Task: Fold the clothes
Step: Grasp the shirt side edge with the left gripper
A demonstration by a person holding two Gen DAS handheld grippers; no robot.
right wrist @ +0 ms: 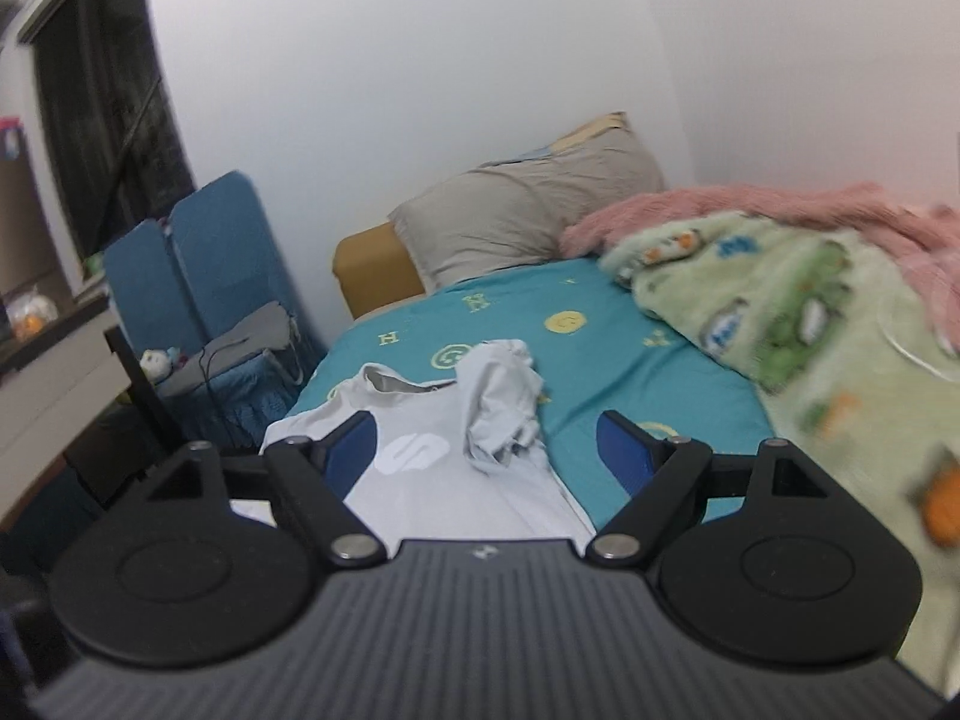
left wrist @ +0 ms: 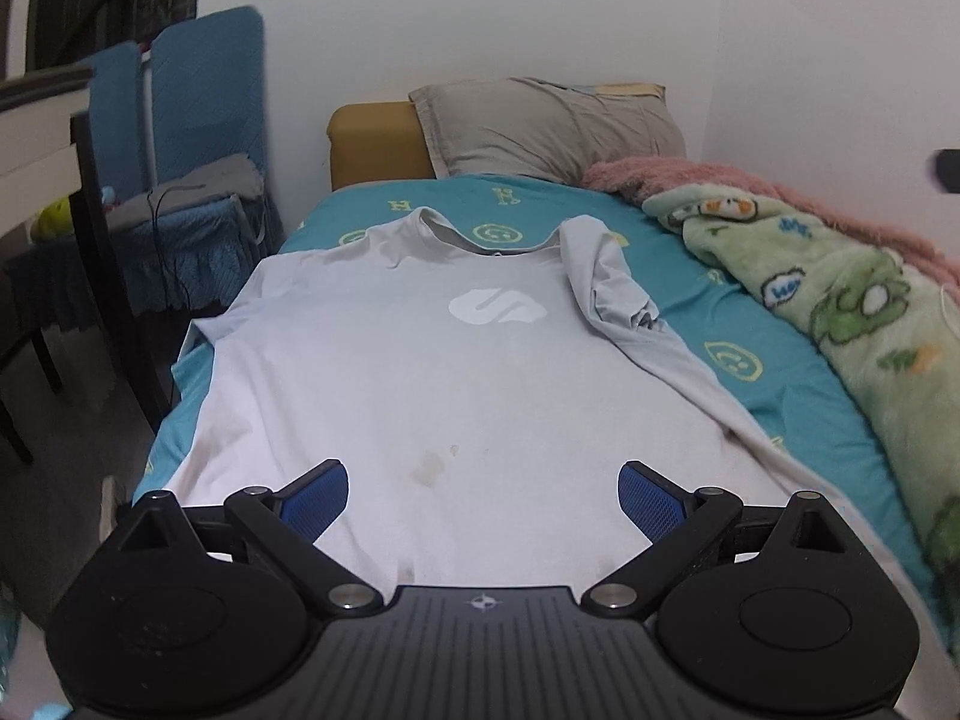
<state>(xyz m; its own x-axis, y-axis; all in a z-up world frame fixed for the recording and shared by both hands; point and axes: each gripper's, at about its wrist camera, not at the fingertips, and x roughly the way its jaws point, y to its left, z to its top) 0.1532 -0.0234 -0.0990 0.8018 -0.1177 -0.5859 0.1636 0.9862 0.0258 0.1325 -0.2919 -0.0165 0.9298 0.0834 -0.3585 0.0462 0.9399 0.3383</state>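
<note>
T-shirt lies spread on the bed, right sleeve folded inward; left tongs and right tongs both gape, empty.

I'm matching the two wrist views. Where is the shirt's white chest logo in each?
Left wrist: white logo sits centre, upper-middle of the shirt.
Right wrist: logo sits lower-centre, beside the left finger.
Shared landmark: grey pillow.

Letter "H" printed on the teal bedsheet
</note>
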